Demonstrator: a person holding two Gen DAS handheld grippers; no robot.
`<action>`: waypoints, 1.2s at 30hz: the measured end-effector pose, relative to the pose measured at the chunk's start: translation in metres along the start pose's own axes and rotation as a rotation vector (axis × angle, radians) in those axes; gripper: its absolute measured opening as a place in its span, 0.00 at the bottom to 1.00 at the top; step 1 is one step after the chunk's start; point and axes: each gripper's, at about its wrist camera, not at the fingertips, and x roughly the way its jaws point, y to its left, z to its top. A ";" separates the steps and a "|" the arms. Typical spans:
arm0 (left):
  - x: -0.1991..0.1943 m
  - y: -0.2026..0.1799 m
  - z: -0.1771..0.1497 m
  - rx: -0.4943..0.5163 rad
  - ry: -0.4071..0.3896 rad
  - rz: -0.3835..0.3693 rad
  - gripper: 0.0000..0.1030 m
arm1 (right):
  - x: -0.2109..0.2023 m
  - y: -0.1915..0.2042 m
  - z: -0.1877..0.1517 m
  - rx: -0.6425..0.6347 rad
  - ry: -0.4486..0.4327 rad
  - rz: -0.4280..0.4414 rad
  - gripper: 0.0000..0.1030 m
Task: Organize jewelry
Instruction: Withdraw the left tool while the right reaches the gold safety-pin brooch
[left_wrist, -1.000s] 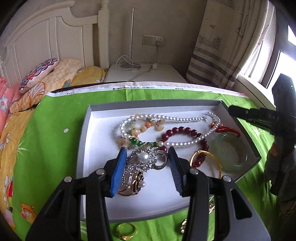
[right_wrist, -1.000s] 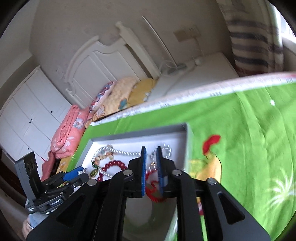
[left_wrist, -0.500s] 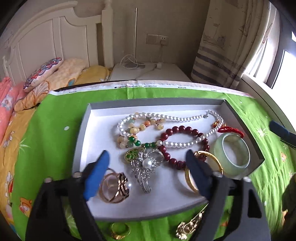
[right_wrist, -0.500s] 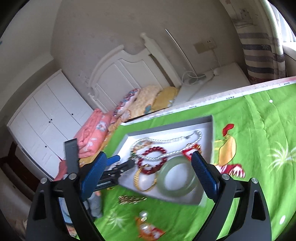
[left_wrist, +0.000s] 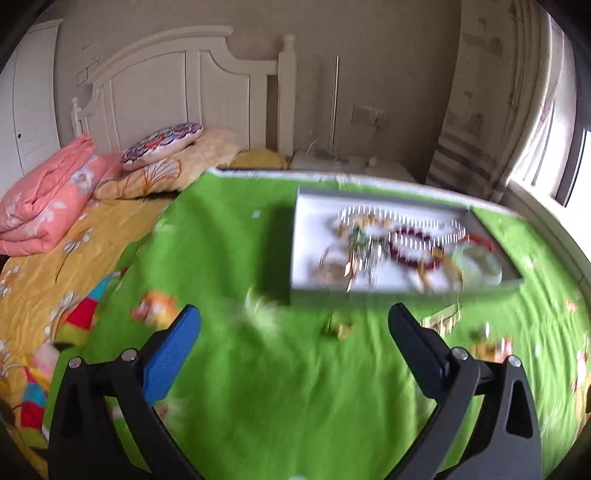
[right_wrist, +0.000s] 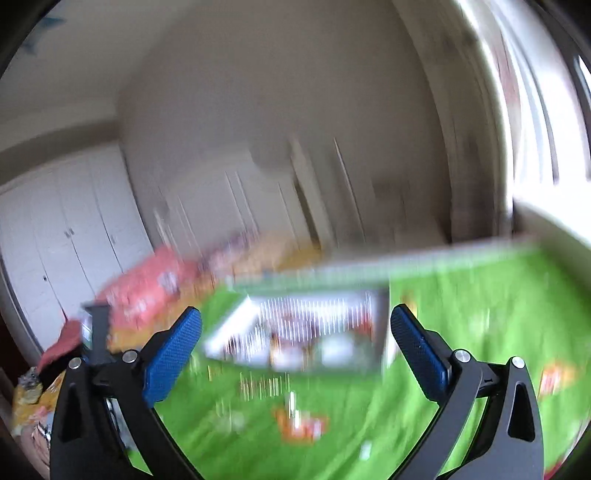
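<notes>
A grey tray (left_wrist: 295, 236) with a white floor lies on the green cloth and holds pearl and red bead strands (left_wrist: 410, 236), a pale green bangle (left_wrist: 476, 260) and gold pieces. A few small gold pieces (left_wrist: 336, 326) lie on the cloth in front of it. My left gripper (left_wrist: 293, 332) is open and empty, above the cloth, short and left of the tray. My right gripper (right_wrist: 295, 336) is open and empty, pulled back from the tray (right_wrist: 229, 325); that view is heavily blurred.
The green cloth (left_wrist: 221, 258) covers a bed with yellow sheets, a pink folded quilt (left_wrist: 48, 195) and pillows at the left. A white headboard, a nightstand and a curtain stand behind. A window ledge runs along the right.
Both grippers have opened wide and pulled back from the tray. The left one let go of the brooch and ring in the tray and swung left; the right one is moving fast.
</notes>
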 end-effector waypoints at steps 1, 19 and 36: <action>-0.004 0.001 -0.008 0.012 0.008 -0.007 0.98 | 0.004 -0.002 -0.008 0.019 0.030 -0.020 0.96; 0.003 0.027 -0.044 -0.122 0.161 -0.139 0.97 | 0.043 0.082 -0.067 -0.427 0.215 -0.118 0.94; -0.008 0.029 -0.044 -0.142 0.095 -0.176 0.98 | 0.157 0.110 -0.077 -0.762 0.505 0.042 0.78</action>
